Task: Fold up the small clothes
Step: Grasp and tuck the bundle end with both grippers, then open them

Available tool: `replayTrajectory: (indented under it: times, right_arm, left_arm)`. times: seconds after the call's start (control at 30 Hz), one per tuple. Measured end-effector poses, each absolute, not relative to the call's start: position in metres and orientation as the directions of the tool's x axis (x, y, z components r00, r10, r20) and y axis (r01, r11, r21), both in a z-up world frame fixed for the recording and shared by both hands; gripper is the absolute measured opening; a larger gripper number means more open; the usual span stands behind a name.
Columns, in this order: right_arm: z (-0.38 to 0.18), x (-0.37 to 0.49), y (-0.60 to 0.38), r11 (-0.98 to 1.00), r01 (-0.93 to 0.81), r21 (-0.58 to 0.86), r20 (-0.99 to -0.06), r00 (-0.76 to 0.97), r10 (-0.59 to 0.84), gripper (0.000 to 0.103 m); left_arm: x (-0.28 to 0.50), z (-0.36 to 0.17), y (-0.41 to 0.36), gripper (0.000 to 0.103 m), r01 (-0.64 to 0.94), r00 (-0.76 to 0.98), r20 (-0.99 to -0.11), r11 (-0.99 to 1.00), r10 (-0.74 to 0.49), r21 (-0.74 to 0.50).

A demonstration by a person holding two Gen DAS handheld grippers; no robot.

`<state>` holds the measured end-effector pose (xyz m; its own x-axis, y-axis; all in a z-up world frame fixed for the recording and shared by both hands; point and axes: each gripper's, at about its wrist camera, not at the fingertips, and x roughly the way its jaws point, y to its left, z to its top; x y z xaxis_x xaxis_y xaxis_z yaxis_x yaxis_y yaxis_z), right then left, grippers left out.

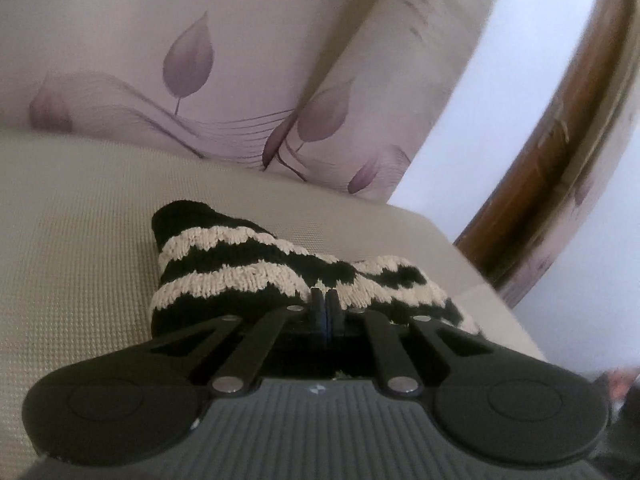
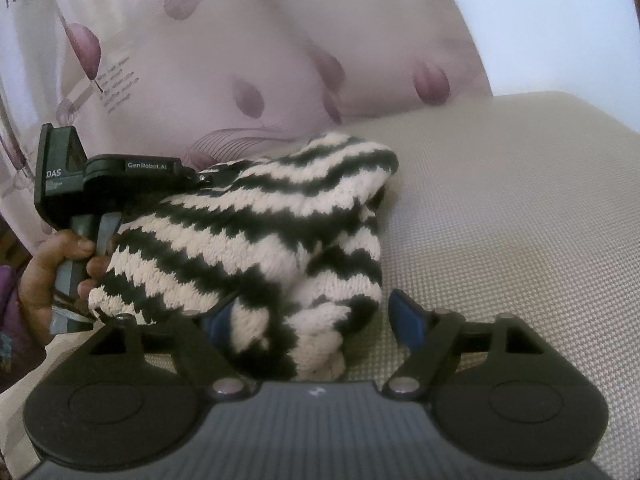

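The left gripper [image 1: 325, 300] has its two dark fingers [image 1: 318, 304] drawn together until almost no gap shows between them. Their tips sit against the near edge of a black-and-cream striped knit garment [image 1: 256, 264]; whether a fold of the knit is pinched between them cannot be told from the left wrist view, since the tips meet right at the cloth. In the right wrist view the front of this tool [image 2: 120, 168] is buried in the far left side of the garment, and a hand [image 2: 48, 276] wraps its grey handle.

The right gripper [image 2: 312, 324] stands wide open. Its blue-padded fingers [image 2: 406, 320] lie either side of the garment's near end [image 2: 280, 240]: the left pad is partly hidden by the knit and seems to touch it, while the right pad stands clear of the cloth, over bare cushion.

The garment lies bunched and partly doubled over on a beige woven seat cushion [image 2: 500, 220], near its back. Behind it lean pale cushions printed with purple leaves [image 1: 188, 60]. To the right in the left wrist view runs a curved brown wooden frame [image 1: 560, 140].
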<state>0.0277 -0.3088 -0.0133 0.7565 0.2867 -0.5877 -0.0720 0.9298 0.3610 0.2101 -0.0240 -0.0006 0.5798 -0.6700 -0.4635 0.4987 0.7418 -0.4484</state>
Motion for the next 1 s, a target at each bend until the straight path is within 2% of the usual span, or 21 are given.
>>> replayTrajectory:
  times: [0.17,0.27,0.33,0.43,0.5,0.6,0.63,0.67,0.73,0.77,0.87,1.0]
  right_arm:
    - [0.003,0.019,-0.330,0.897,-0.017,0.442,-0.497,0.828,0.260,0.080]
    - [0.021,0.034,-0.334,0.909,-0.020,0.417,-0.476,0.846,0.238,0.079]
    - [0.032,0.050,-0.327,0.924,-0.053,0.380,-0.467,0.851,0.241,0.066]
    - [0.043,0.081,-0.311,0.941,-0.115,0.319,-0.461,0.848,0.260,0.054]
    - [0.040,0.101,-0.303,0.948,-0.144,0.283,-0.483,0.833,0.270,0.051]
    - [0.012,0.131,-0.293,0.958,-0.193,0.211,-0.606,0.744,0.283,0.050]
    - [0.003,0.133,-0.292,0.963,-0.206,0.173,-0.611,0.744,0.269,0.051]
    - [0.000,0.132,-0.297,0.959,-0.218,0.179,-0.595,0.753,0.282,0.052]
    - [-0.001,0.136,-0.312,0.951,-0.169,0.258,-0.610,0.735,0.296,0.062]
    - [-0.001,0.137,-0.319,0.947,-0.142,0.288,-0.618,0.728,0.297,0.062]
    - [0.019,0.111,-0.324,0.944,-0.134,0.302,-0.554,0.781,0.288,0.063]
    - [0.043,0.068,-0.298,0.930,-0.279,0.241,-0.480,0.798,0.364,0.059]
  left_arm:
    - [0.207,-0.001,-0.026,0.012,0.493,0.595,-0.458,0.750,-0.660,-0.440]
    - [0.200,-0.001,-0.027,0.011,0.496,0.611,-0.455,0.761,-0.648,-0.418]
    - [0.199,-0.001,-0.027,0.011,0.496,0.616,-0.454,0.765,-0.644,-0.411]
    - [0.197,-0.001,-0.026,0.012,0.493,0.619,-0.450,0.764,-0.644,-0.416]
    - [0.197,-0.002,-0.026,0.012,0.495,0.622,-0.450,0.767,-0.641,-0.409]
    - [0.197,-0.002,-0.027,0.012,0.500,0.622,-0.453,0.769,-0.639,-0.398]
    - [0.197,-0.002,-0.027,0.012,0.500,0.620,-0.454,0.768,-0.640,-0.399]
    - [0.197,-0.002,-0.028,0.012,0.500,0.620,-0.455,0.769,-0.639,-0.400]
    - [0.196,-0.001,-0.029,0.012,0.503,0.622,-0.457,0.772,-0.635,-0.389]
    - [0.196,-0.001,-0.030,0.012,0.503,0.624,-0.459,0.774,-0.633,-0.384]
    - [0.197,-0.002,-0.028,0.012,0.501,0.625,-0.453,0.772,-0.636,-0.392]
    - [0.196,-0.003,-0.029,0.012,0.497,0.628,-0.453,0.774,-0.633,-0.392]
